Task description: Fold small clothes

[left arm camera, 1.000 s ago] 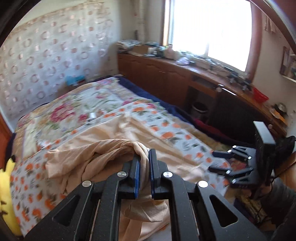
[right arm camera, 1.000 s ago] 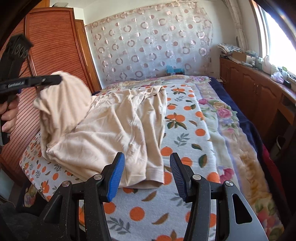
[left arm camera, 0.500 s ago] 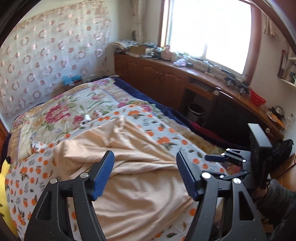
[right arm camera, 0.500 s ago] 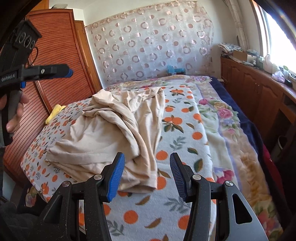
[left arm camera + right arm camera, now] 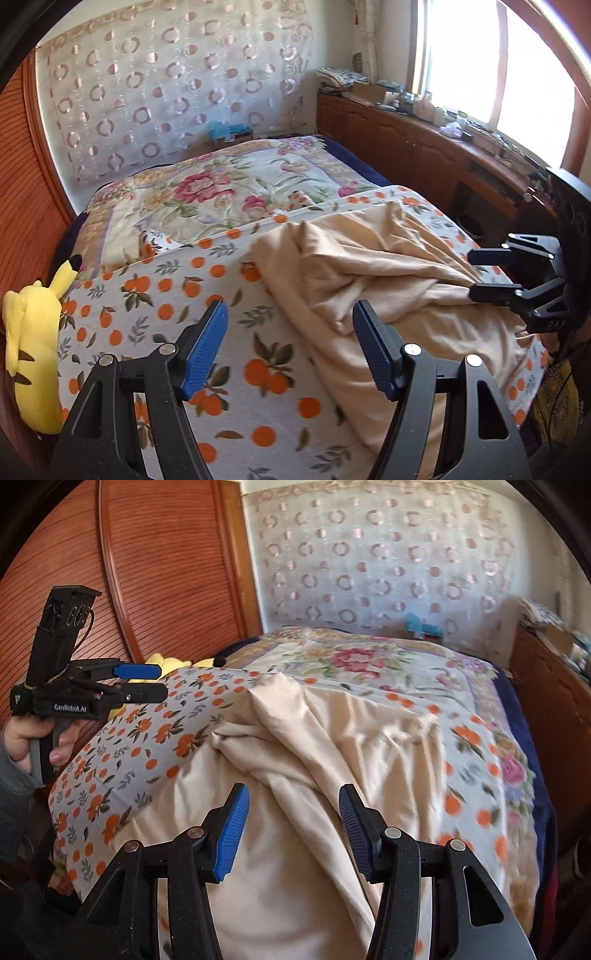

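1. The left gripper (image 5: pixel 290 345) has its jaws spread wide with nothing between them; under the gap lies only the orange-print sheet (image 5: pixel 166 295).
2. The right gripper (image 5: pixel 293 829) also has its jaws apart, pads clear of the cloth; a ridge of the garment (image 5: pixel 332 746) shows in the gap below them, not pinched.
3. The garment is a beige piece lying rumpled on the sheet, bunched into folds at its middle and spread flatter towards the near edge of the bed (image 5: pixel 532 738).
4. In the left view the garment (image 5: pixel 388 273) lies to the right of the left gripper, its near left edge just beside the right-hand pad (image 5: pixel 375 352).
5. In that view the right gripper (image 5: pixel 495 275) hangs at the right edge, over the far side of the garment; whether it touches the cloth cannot be told.
6. In the right view a hand (image 5: pixel 33 738) holds the left gripper (image 5: pixel 153 683) by its grip, off to the left and above the sheet, well apart from the garment.
7. A yellow plush toy (image 5: pixel 33 350) sits at the left side of the bed against the wooden panel (image 5: pixel 22 184).
8. A flowered quilt (image 5: pixel 229 188) covers the far part of the bed, beyond the sheet.
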`<action>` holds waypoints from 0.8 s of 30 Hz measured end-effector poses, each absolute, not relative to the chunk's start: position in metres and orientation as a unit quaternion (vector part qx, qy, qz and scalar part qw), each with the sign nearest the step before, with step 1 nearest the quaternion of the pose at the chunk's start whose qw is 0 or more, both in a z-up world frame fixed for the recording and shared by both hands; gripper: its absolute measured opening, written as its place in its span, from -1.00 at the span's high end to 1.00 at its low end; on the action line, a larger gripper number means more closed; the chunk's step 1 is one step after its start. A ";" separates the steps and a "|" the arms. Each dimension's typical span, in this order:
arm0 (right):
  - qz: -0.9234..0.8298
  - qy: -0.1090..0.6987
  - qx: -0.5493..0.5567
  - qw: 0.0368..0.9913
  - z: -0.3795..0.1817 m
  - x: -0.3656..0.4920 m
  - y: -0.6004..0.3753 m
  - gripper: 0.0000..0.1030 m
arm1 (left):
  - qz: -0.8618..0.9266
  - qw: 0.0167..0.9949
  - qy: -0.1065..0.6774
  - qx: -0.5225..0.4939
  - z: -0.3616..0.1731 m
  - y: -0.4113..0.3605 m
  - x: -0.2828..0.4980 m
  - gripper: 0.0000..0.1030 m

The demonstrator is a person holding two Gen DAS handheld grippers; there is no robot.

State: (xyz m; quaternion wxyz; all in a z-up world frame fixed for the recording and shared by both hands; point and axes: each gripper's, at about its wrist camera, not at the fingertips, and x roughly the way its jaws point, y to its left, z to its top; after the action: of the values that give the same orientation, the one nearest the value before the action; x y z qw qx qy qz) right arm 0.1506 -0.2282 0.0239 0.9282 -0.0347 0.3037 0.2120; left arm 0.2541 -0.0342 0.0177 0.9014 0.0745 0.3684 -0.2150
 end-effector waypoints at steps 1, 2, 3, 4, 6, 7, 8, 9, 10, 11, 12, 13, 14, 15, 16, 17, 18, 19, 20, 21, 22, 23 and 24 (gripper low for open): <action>0.219 0.308 -0.043 0.925 0.025 0.165 -0.220 -0.02 | -0.212 0.902 0.368 0.073 0.014 -0.030 0.257 -0.38; 0.228 0.313 -0.052 0.921 0.025 0.178 -0.210 -0.02 | -0.209 0.904 0.367 0.071 0.011 -0.026 0.261 -0.38; 0.237 0.317 -0.058 0.916 0.025 0.191 -0.202 -0.02 | -0.205 0.904 0.368 0.071 0.008 -0.021 0.264 -0.38; 0.247 0.322 -0.062 0.912 0.024 0.201 -0.194 -0.02 | -0.202 0.905 0.368 0.071 0.007 -0.017 0.265 -0.38; 0.274 0.336 -0.069 0.899 0.022 0.223 -0.174 -0.02 | -0.198 0.906 0.367 0.070 0.003 -0.009 0.269 -0.38; 0.285 0.342 -0.073 0.892 0.020 0.232 -0.163 -0.02 | -0.196 0.906 0.368 0.070 0.002 -0.007 0.271 -0.38; 0.294 0.349 -0.078 0.887 0.018 0.243 -0.154 -0.02 | -0.193 0.907 0.368 0.069 0.000 -0.003 0.273 -0.38; 0.295 0.356 -0.085 0.883 0.015 0.251 -0.147 -0.02 | -0.191 0.907 0.368 0.068 -0.001 0.000 0.275 -0.38; 0.294 0.363 -0.094 0.879 0.010 0.259 -0.140 -0.02 | -0.190 0.907 0.369 0.067 -0.003 0.003 0.276 -0.38; 0.293 0.369 -0.099 0.877 0.006 0.267 -0.136 -0.02 | -0.190 0.907 0.370 0.068 -0.005 0.006 0.278 -0.38; 0.293 0.372 -0.102 0.875 0.003 0.272 -0.133 -0.02 | -0.189 0.907 0.370 0.067 -0.006 0.009 0.279 -0.38; 0.290 0.377 -0.106 0.873 0.001 0.279 -0.130 -0.02 | -0.189 0.907 0.372 0.066 -0.008 0.011 0.281 -0.38; 0.289 0.383 -0.110 0.870 -0.003 0.285 -0.127 -0.02 | -0.189 0.906 0.373 0.066 -0.009 0.012 0.282 -0.38; 0.292 0.388 -0.113 0.867 -0.006 0.290 -0.126 -0.02 | -0.189 0.905 0.375 0.065 -0.010 0.013 0.283 -0.38; 0.294 0.394 -0.115 0.863 -0.007 0.294 -0.125 -0.01 | -0.189 0.905 0.376 0.065 -0.012 0.014 0.284 -0.38; 0.294 0.397 -0.116 0.862 -0.008 0.299 -0.127 0.35 | -0.190 0.905 0.376 0.065 -0.013 0.015 0.285 -0.38; 0.295 0.398 -0.115 0.861 -0.007 0.302 -0.129 0.60 | -0.191 0.905 0.376 0.065 -0.012 0.015 0.285 -0.38; 0.295 0.398 -0.116 0.861 -0.005 0.305 -0.131 0.89 | -0.190 0.905 0.376 0.065 -0.012 0.015 0.285 -0.38; 0.296 0.394 -0.114 0.862 0.000 0.306 -0.135 0.89 | -0.191 0.904 0.376 0.064 -0.013 0.015 0.285 -0.38; 0.301 0.388 -0.104 0.865 0.009 0.302 -0.141 0.90 | -0.193 0.904 0.377 0.063 -0.014 0.015 0.286 -0.38; 0.301 0.379 -0.098 0.870 0.016 0.301 -0.148 0.91 | -0.194 0.903 0.377 0.063 -0.015 0.015 0.286 -0.38; 0.298 0.368 -0.095 0.876 0.023 0.296 -0.153 0.92 | -0.196 0.902 0.379 0.062 -0.016 0.014 0.287 -0.38; 0.290 0.355 -0.092 0.884 0.033 0.295 -0.162 0.92 | -0.198 0.901 0.380 0.063 -0.018 0.012 0.287 -0.38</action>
State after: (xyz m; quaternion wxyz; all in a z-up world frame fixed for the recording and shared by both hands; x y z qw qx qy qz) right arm 0.2949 -0.1618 0.0325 0.8837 -0.0920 0.3554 0.2902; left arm 0.2874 0.0121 -0.0181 0.9015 0.0625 0.3800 -0.1976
